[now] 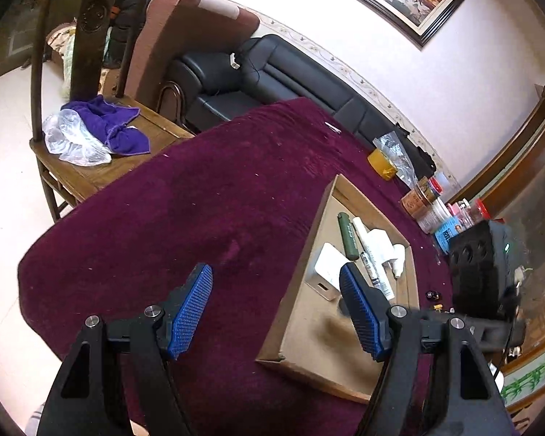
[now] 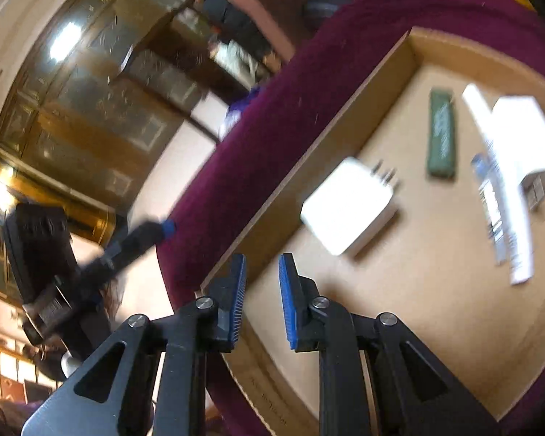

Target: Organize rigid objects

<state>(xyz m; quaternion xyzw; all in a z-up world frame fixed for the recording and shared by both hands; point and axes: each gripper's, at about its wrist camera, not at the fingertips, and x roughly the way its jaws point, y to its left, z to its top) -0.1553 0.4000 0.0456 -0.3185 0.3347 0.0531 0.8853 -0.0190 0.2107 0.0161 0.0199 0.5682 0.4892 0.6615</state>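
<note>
Cardboard tray [image 1: 348, 387] on maroon tabletop [image 1: 200, 218] — white charger [image 2: 348, 205], green lighter [image 2: 441, 132] inside. Left hand-held gripper [image 1: 276, 312] spread wide, empty; right hand-held gripper [image 2: 261, 301] narrowly parted, gripping nothing.

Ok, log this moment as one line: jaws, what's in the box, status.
left gripper open, empty | right gripper nearly closed, empty | cardboard box: white charger, green lighter, tubes | nothing held

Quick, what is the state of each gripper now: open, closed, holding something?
Left gripper: open, holding nothing.
Right gripper: jaws a narrow gap apart, nothing between them, above the box.
</note>
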